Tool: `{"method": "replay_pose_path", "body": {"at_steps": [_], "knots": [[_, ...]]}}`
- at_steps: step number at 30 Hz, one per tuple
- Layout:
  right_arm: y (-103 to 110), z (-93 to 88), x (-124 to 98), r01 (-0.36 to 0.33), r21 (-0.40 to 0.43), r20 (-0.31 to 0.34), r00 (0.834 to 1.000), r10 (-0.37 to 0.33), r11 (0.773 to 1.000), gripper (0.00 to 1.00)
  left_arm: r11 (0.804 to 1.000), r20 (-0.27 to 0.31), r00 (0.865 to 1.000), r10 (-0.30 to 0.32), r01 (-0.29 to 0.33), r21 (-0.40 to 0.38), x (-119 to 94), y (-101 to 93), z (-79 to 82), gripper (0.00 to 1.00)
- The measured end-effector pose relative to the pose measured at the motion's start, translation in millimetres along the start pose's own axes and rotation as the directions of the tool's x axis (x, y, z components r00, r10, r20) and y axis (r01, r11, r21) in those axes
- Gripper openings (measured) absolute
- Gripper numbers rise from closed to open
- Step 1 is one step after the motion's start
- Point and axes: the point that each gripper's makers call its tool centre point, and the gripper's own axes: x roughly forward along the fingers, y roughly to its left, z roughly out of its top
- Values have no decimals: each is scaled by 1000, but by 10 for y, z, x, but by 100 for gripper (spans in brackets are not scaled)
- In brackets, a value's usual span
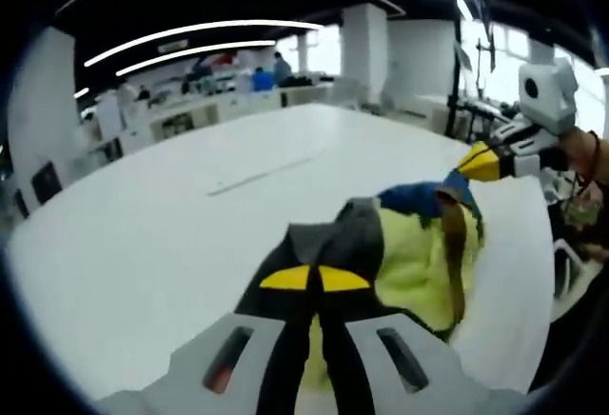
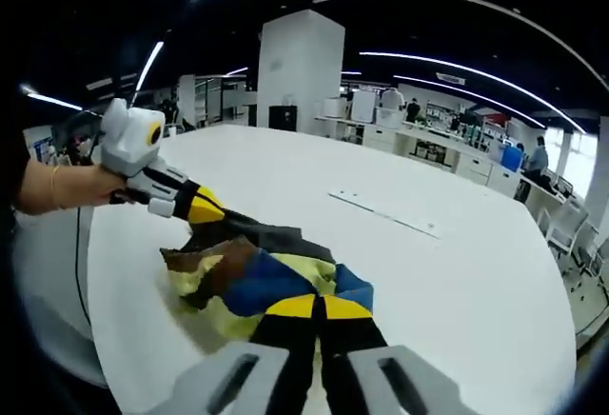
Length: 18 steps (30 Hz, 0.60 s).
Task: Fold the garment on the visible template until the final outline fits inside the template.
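The garment (image 1: 419, 263) is a bunched bundle of yellow, blue, brown and dark grey cloth on the white table (image 1: 143, 234). My left gripper (image 1: 314, 277) is shut on its dark grey part at the bottom of the left gripper view. My right gripper (image 1: 481, 163) comes in from the right and pinches the blue edge. In the right gripper view, my right gripper (image 2: 319, 306) is shut on the blue and yellow edge of the garment (image 2: 252, 282). The left gripper (image 2: 211, 213) grips the grey end at the far side. No template outline can be made out.
A thin seam (image 1: 262, 175) runs across the wide white table (image 2: 457, 272). The table's edge curves close on the side by a person's hand (image 2: 57, 187). Desks, pillars and people stand far behind in the room.
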Motion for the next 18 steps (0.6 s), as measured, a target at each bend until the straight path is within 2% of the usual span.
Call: {"method": "replay_pose_path", "body": {"at_steps": [3,9,13,18], "knots": [[-169,34,-48,43,12,9,999,-43,999,0,999,-2,1000,30,-30,-14,-58,95,-7,0],[-455,-57,18,86,46,-34,996,-84,995,0,996,-27,998,60,-61,-66,-46,220,-74,0],[-520,-244,122,83,46,-102,992,-78,995,0,994,-65,996,68,-73,-79,25,245,-161,0],[-524,-352,185,71,57,-124,990,-64,996,0,993,-94,993,76,-84,-81,98,283,-234,0]]}}
